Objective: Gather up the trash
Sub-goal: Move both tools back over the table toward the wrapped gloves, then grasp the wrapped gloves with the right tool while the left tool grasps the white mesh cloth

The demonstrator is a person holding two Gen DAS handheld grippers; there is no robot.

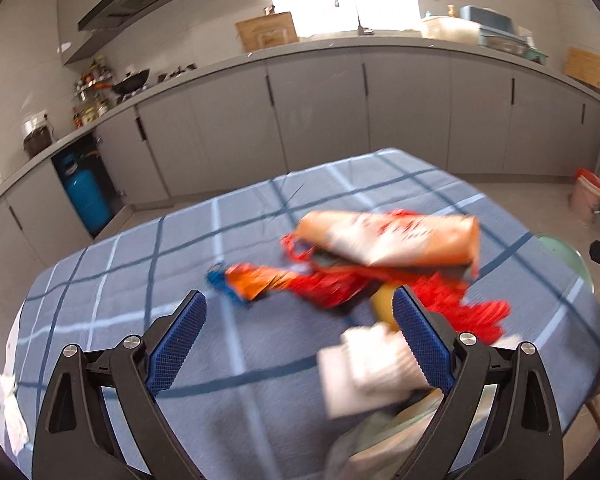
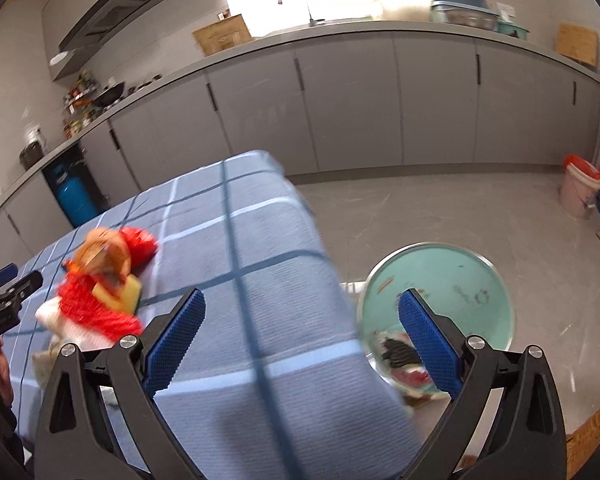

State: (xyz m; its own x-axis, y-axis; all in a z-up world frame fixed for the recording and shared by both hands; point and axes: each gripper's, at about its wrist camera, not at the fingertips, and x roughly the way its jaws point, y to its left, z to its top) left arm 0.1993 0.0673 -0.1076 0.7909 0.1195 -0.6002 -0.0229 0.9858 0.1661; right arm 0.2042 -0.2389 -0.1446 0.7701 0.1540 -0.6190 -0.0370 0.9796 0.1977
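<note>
A pile of trash lies on the blue checked tablecloth (image 1: 140,272): an orange and white snack bag (image 1: 392,238), red wrappers (image 1: 340,284), a small orange and blue wrapper (image 1: 248,282), a yellow sponge (image 1: 382,304) and crumpled white paper (image 1: 368,368). My left gripper (image 1: 300,324) is open and empty, just short of the pile. My right gripper (image 2: 302,326) is open and empty over the table's right edge. The pile shows in the right wrist view (image 2: 100,280) at the left. A green bin (image 2: 440,292) with trash inside stands on the floor beside the table.
Grey kitchen cabinets (image 1: 320,108) and a counter run behind the table. A blue gas cylinder (image 1: 86,196) stands at the left. A pink bucket (image 2: 580,190) stands at the right wall. White crumpled paper (image 1: 10,408) hangs at the table's left edge.
</note>
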